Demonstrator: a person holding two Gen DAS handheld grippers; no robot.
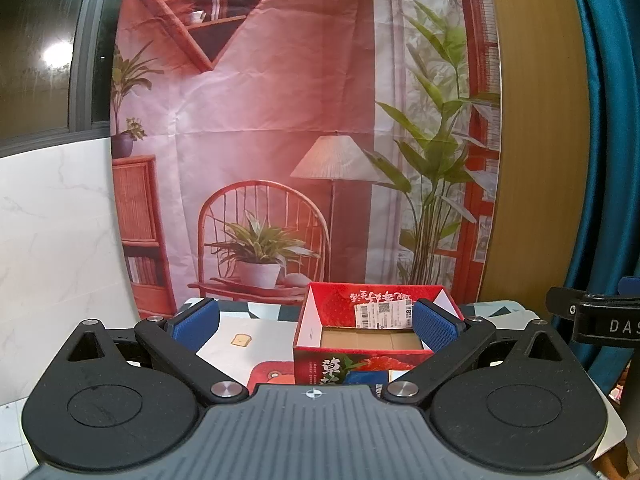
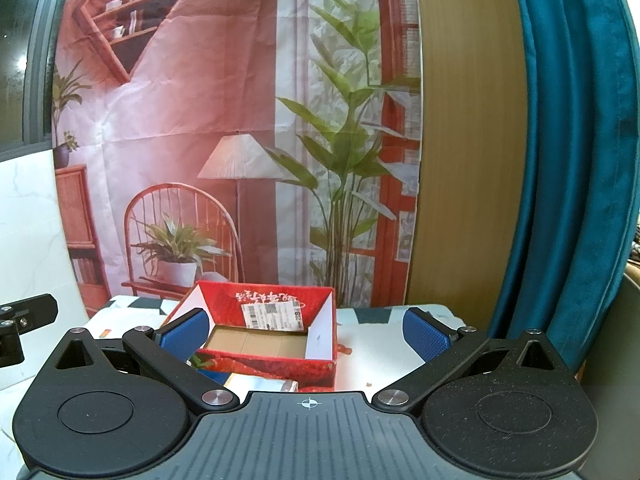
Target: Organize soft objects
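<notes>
- L gripper: I see both blue pads spread wide apart, nothing between them, nothing gripped. It's tilted a bit down toward the table.
- R gripper: same, jaws at full spread, nothing gripped. Also angled slightly down.
- Red strawberry-print carton, open at top, stands on the table ahead of both grippers. In L view it sits right of centre, its right side behind my right pad. In R view the carton sits left of centre, its near-left corner behind my left pad.
- Inside the carton I see only bare brown cardboard floor and a white shipping label on the far inner wall.
- Silvery wrapped packet lies just in front of the carton in R view, partly hidden by the gripper body; can't tell what it is.
- Tablecloth is white w/ a toast print and a red cartoon patch.
- Printed room backdrop hangs behind; teal curtain at right.
</notes>
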